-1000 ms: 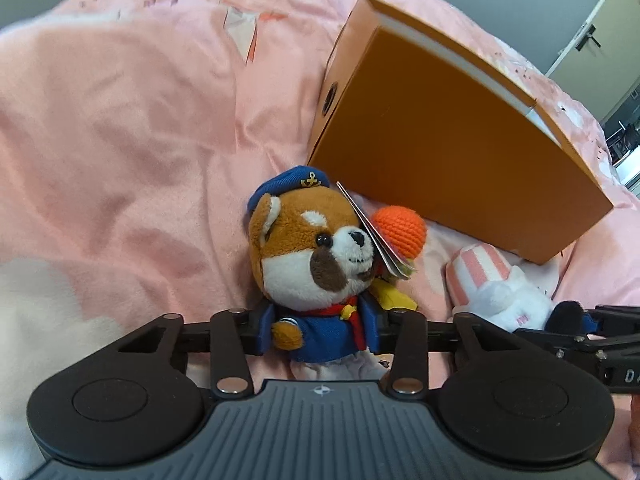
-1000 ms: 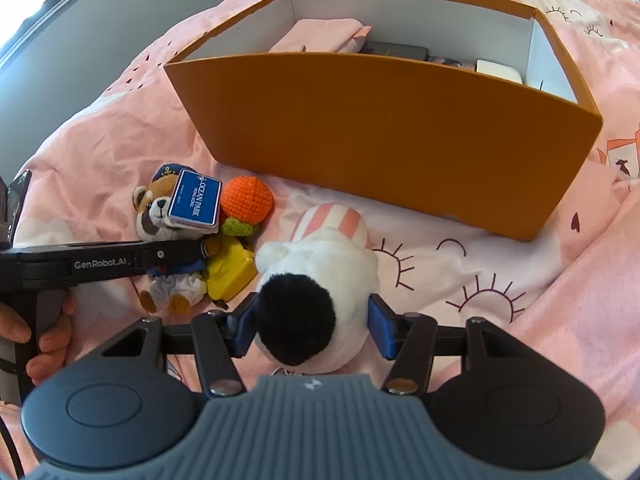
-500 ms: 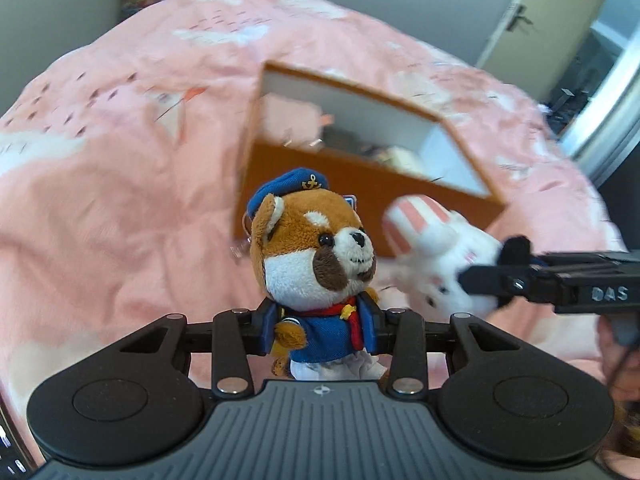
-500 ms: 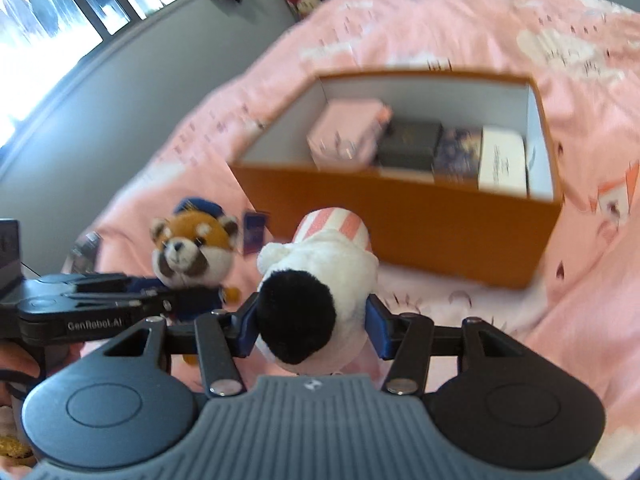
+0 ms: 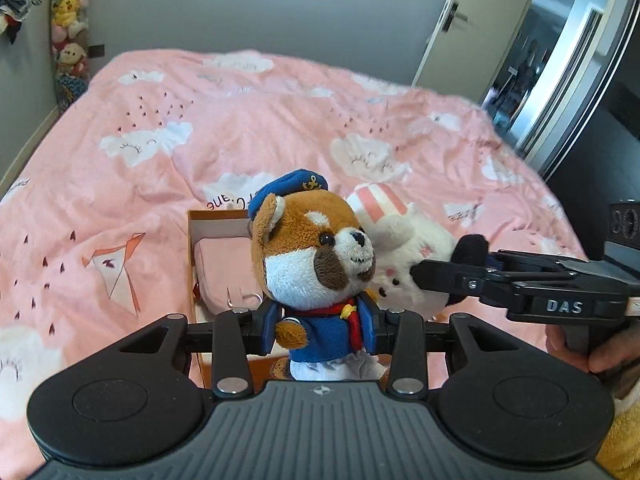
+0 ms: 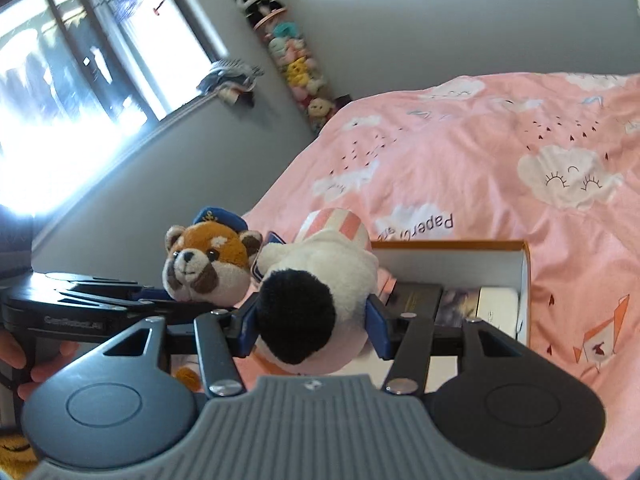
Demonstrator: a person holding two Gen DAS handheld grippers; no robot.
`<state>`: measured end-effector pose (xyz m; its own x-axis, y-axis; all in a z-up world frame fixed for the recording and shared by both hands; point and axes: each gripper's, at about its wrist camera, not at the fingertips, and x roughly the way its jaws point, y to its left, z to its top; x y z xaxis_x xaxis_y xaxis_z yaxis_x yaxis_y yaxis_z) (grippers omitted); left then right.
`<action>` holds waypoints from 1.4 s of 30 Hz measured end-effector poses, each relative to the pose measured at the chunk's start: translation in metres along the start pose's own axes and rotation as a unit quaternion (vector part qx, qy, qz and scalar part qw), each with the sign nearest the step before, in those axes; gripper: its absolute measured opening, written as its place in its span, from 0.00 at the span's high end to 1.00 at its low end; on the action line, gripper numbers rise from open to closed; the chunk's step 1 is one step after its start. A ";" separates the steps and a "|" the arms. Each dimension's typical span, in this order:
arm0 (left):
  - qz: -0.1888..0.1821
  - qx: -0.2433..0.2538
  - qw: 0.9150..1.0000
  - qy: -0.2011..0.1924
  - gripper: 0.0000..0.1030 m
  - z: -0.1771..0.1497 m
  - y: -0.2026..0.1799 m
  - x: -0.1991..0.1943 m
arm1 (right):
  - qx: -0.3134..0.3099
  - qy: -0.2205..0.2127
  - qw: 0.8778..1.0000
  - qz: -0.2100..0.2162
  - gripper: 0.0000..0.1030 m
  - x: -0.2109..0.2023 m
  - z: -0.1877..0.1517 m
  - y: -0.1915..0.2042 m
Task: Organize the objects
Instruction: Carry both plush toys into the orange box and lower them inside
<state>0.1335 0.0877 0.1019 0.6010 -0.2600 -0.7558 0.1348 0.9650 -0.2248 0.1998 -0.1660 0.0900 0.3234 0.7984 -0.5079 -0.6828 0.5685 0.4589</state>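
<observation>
My left gripper (image 5: 320, 326) is shut on a red panda plush (image 5: 316, 256) in a blue sailor suit and cap, held above the orange box (image 5: 191, 248). My right gripper (image 6: 312, 322) is shut on a white plush (image 6: 320, 280) with a black tail and a pink striped hat, also held above the box (image 6: 524, 276). The two toys hang side by side, close or touching. The panda also shows in the right wrist view (image 6: 208, 256), and the white plush shows in the left wrist view (image 5: 400, 252). The box holds a pink pouch (image 5: 224, 268) and several flat packets (image 6: 496, 308).
The box lies on a bed with a pink cloud-print duvet (image 5: 200, 128). A column of hanging plush toys (image 6: 296, 68) stands by a window (image 6: 80, 100) beyond the bed's left side. A door (image 5: 472, 24) and a mirror are at the far right.
Both grippers lifted their toys off the duvet in front of the box and carried them up and forward over the open box. The views have tilted up toward the room.
</observation>
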 end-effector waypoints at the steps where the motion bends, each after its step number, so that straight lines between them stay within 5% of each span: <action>1: 0.000 -0.003 1.000 0.011 0.57 0.006 0.001 0.012 | 0.008 0.000 1.000 0.001 0.46 0.006 0.003 -0.007; 12: 0.019 0.021 0.990 0.135 0.57 0.007 0.003 0.129 | 0.045 0.113 0.990 -0.064 0.46 0.081 -0.018 -0.075; 25: 0.026 0.039 0.971 0.235 0.57 -0.007 0.009 0.196 | 0.040 0.200 0.975 -0.091 0.45 0.129 -0.040 -0.094; 32: 0.027 0.090 0.966 0.240 0.53 -0.013 0.008 0.196 | 0.035 0.225 0.970 -0.089 0.41 0.138 -0.041 -0.094; 39: 0.000 0.105 0.975 0.196 0.45 -0.005 0.009 0.171 | 0.017 0.208 0.974 -0.088 0.41 0.125 -0.032 -0.089; 42: 0.000 0.094 0.981 0.170 0.50 0.000 0.012 0.165 | 0.008 0.196 0.977 -0.087 0.54 0.118 -0.027 -0.086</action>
<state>0.2350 0.0563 -0.0256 0.3082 -0.2247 -0.9244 0.2960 0.9461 -0.1313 0.2793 -0.1264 -0.0292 0.1565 0.5545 -0.8174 -0.6293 0.6938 0.3501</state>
